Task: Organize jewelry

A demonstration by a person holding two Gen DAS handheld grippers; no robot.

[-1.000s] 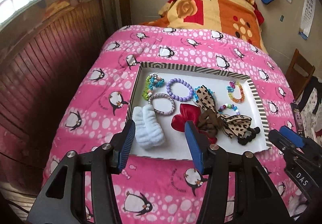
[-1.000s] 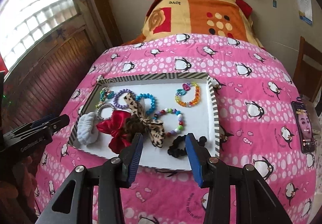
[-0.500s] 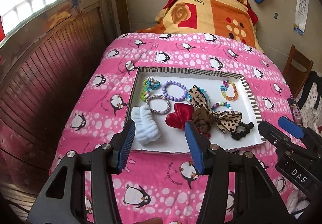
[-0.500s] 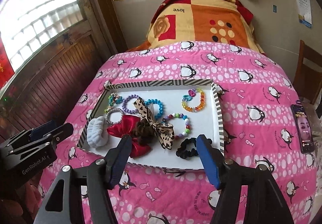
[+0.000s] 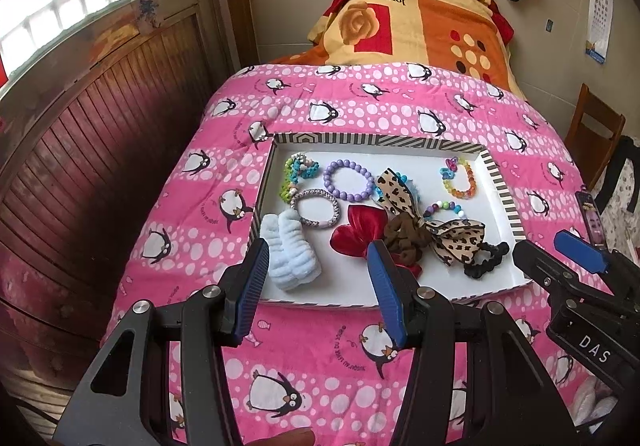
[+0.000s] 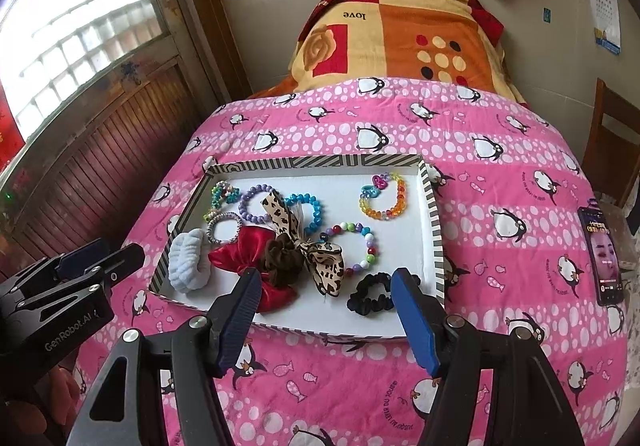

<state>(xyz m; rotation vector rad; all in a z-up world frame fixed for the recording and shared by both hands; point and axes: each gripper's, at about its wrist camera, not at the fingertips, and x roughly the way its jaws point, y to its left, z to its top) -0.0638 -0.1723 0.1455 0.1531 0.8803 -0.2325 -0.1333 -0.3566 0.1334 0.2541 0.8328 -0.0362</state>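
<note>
My left gripper [image 5: 316, 282] hangs nearest, jaws apart, nothing between the blue pads, above the near edge of the tray [image 5: 496, 181]. My right gripper [image 6: 324, 310] is the same: jaws parted wider and empty after just opening further, held over the tray's near rim by the black scrunchie [image 6: 372, 296]. Neither touches anything. Tray is a white shallow box with striped rim, sitting on the pink penguin quilt [image 5: 360, 113]. Near row in tray, left to right in the left wrist view: pale blue fluffy scrunchie [image 5: 290, 256], red satin bow [image 5: 358, 232], brown scrunchie [image 5: 406, 236] touching the red bow, leopard-print bow [image 5: 456, 238] draped across the middle, black scrunchie at the near right corner. Behind those: silver sparkly bracelet [image 5: 316, 207], multicolour bead bracelet [image 6: 354, 246] by the leopard bow. Far row: green-teal bracelet [image 5: 298, 175], purple bead bracelet [image 5: 346, 181], blue bead bracelet [image 6: 308, 207] partly under the leopard bow, rainbow clear-bead bracelet [image 5: 460, 177] at far right. Phone [image 6: 602, 250] lies on the quilt right of the tray, well apart. Orange patchwork blanket [image 5: 416, 21] folded at the far end of the bed.
</note>
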